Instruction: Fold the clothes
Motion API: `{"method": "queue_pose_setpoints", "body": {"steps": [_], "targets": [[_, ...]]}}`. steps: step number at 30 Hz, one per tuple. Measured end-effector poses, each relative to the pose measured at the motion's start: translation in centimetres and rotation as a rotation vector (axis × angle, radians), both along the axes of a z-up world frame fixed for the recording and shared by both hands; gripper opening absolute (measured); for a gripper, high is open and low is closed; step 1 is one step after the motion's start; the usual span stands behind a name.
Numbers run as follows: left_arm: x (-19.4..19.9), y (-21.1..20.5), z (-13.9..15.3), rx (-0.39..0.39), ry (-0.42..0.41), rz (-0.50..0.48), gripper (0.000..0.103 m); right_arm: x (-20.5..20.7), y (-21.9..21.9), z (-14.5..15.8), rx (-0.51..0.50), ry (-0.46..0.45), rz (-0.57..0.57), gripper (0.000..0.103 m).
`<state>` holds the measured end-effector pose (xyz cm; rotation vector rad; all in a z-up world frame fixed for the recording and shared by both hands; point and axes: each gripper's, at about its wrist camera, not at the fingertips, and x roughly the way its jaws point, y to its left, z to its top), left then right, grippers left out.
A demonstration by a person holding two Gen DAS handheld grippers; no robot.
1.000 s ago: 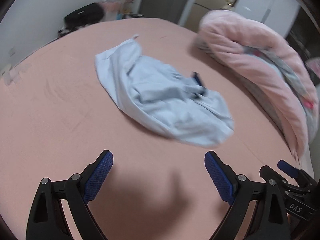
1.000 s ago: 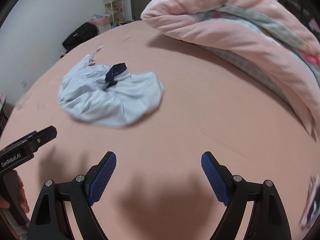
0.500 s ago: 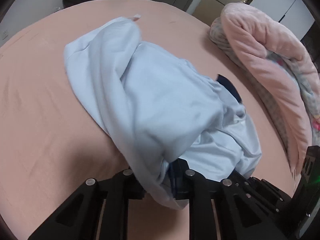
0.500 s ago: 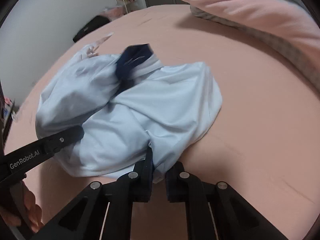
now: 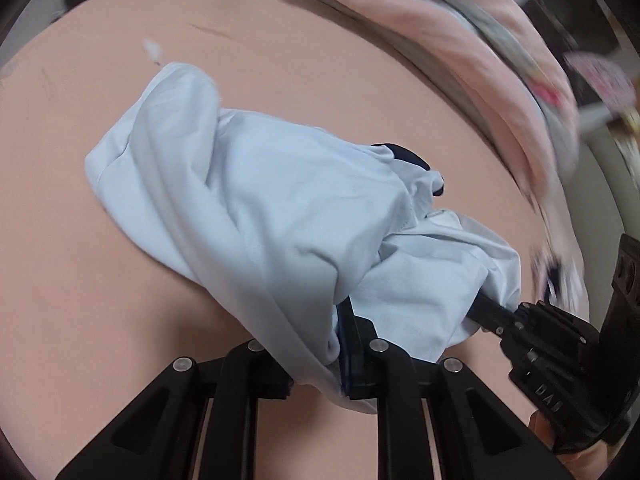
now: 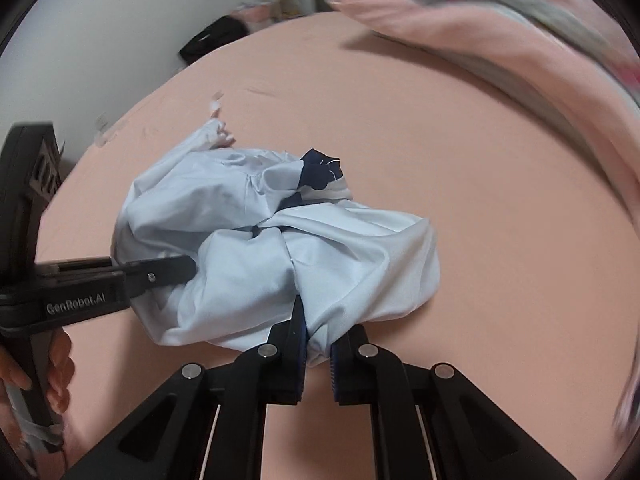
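On my left wrist camera, the left tool (image 5: 338,354) has its two black fingers drawn close together on a fold of the crumpled pale blue shirt with a navy collar (image 5: 248,208), cloth bunched between them at about 6 o'clock. The shirt lies heaped on the salmon-pink bed sheet (image 5: 80,300), spreading from the fingers up toward 10 o'clock, its navy collar (image 5: 404,156) showing near 2 o'clock of the heap. At 4 o'clock I see the right tool (image 5: 486,312) from the side, its tip buried in the shirt's near edge. A rolled pink quilt with a grey patterned lining (image 5: 460,44), blurred, runs along the bed from 12 to 3 o'clock, apart from the shirt.

On my right wrist camera, the right tool (image 6: 318,354) is narrowed onto the shirt's (image 6: 352,264) near hem at 6 o'clock, a pinch of fabric caught between the blue-padded fingers (image 6: 298,344). The left tool (image 6: 176,270) comes in from 9 o'clock, closed into the heap's left side, with a hand (image 6: 56,364) on its handle at 8 o'clock. The collar (image 6: 320,170) sits at the heap's far side. The quilt (image 6: 500,32) arcs from 12 to 3 o'clock, and a black bag (image 6: 216,38) rests beyond the bed at 11 o'clock.
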<state>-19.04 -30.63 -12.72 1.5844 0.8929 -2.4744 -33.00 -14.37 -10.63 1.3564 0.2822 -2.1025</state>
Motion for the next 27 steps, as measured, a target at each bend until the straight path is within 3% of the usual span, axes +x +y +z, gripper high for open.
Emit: {"method": "queue_pose_setpoints", "body": {"steps": [6,9,12,16,20,24,27], "targets": [[8.8,13.7,-0.6,0.082,-0.015,-0.089,0.014,10.2,15.7,0.4,-0.07,-0.05,-0.204,0.007],[11.7,18.8,-0.5,0.087,-0.022,-0.126,0.014,14.6,22.4,0.2,-0.098,-0.069,-0.294,0.007],[14.2,22.4,0.5,0.062,-0.02,-0.183,0.014,18.8,26.7,0.6,-0.063,-0.032,-0.328,0.007],[18.1,24.6,3.1,0.013,-0.027,-0.246,0.014,22.9,28.8,2.0,0.009,0.046,-0.361,0.008],[20.6,25.6,4.1,-0.063,-0.037,-0.297,0.014,26.9,30.1,1.8,0.016,0.049,-0.397,0.008],[19.9,25.6,2.4,-0.031,-0.077,-0.339,0.017,28.0,30.4,0.7,0.022,0.005,-0.401,0.01],[21.4,23.7,2.2,0.006,-0.048,-0.356,0.025,28.2,31.4,1.8,-0.009,0.01,-0.429,0.011]]}}
